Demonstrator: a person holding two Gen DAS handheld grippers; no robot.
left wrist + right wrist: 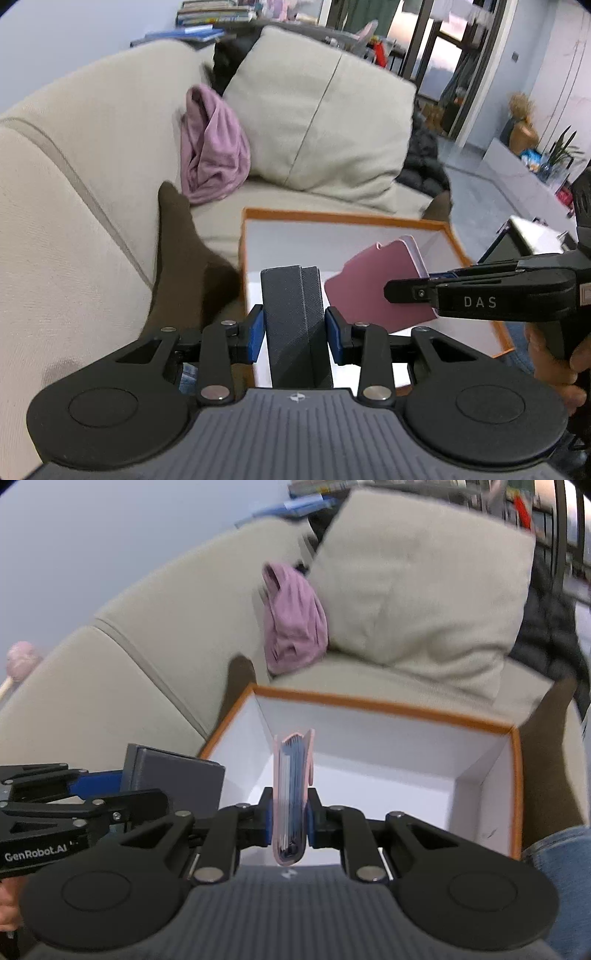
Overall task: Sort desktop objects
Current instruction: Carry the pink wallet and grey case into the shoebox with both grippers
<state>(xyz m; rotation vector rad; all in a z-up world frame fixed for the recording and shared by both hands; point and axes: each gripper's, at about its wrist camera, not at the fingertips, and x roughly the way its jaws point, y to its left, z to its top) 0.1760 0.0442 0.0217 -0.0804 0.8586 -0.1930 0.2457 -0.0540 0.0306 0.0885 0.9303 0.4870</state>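
My left gripper [294, 328] is shut on a dark grey box-shaped case [293, 317], held upright over the near left corner of an orange-rimmed white box [347, 218]. My right gripper [290, 816] is shut on a pink wallet [293, 794], held edge-on above the box's [388, 703] inside. In the left wrist view the pink wallet [384, 284] and the right gripper [410, 291] come in from the right. In the right wrist view the grey case [173, 779] and the left gripper [96, 786] show at the left.
The box sits on a beige sofa [74, 184] with a large cushion [325, 122] and a crumpled pink cloth [210, 147] behind it. Brown-socked feet [184, 251] lie left and right of the box. A black garment [546, 627] lies at the right.
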